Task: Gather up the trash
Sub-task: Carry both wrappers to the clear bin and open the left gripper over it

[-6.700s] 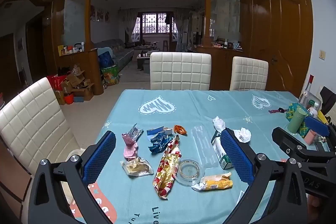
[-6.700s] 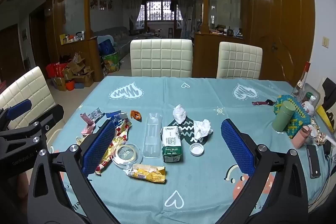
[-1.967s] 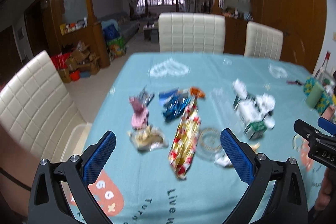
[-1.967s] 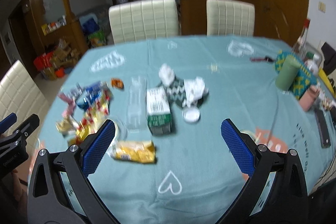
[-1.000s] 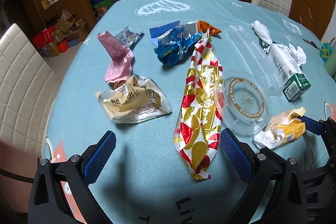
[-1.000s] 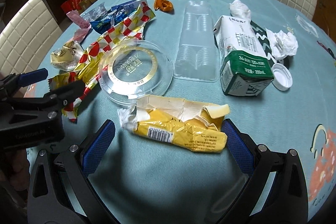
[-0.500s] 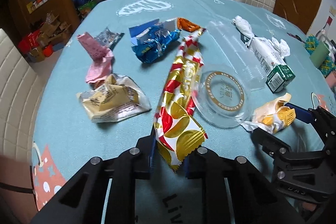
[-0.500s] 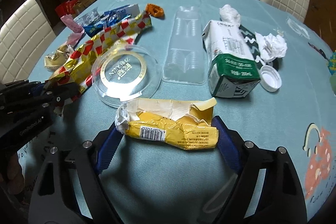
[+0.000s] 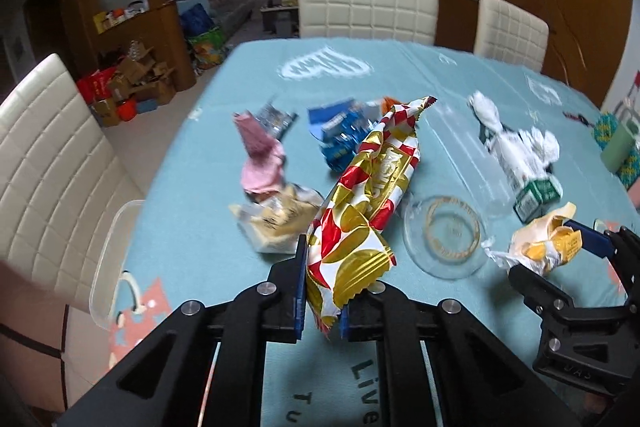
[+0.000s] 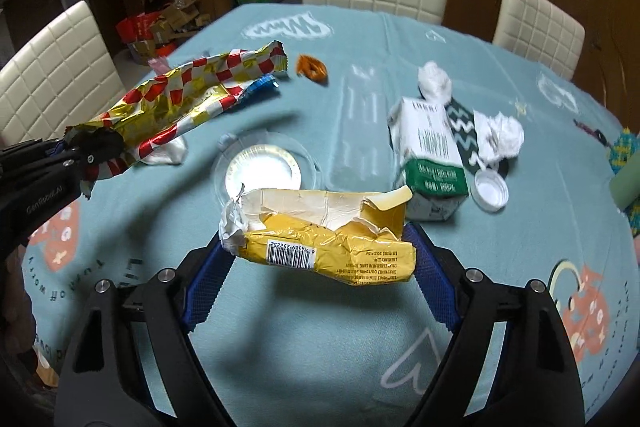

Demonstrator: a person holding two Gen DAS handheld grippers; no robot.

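Left gripper [image 9: 323,301]: jaws squeezed nearly together at the bottom centre of its frame, clamping the lower end of the red-and-gold wrapper [image 9: 370,187].
Red-and-gold wrapper: rises from the jaws toward the frame centre, its far end lifted off the table [image 9: 224,99].
Right gripper [image 10: 320,277]: jaws set wide, pads pressing both ends of the yellow wrapper [image 10: 332,247].
Yellow wrapper: crumpled, barcode facing the camera, held crosswise at the frame centre, clear of the cloth.
Table: a clear lid [image 10: 264,171], a milk carton [image 10: 430,155] and crumpled tissues [image 10: 500,135] lie beyond.
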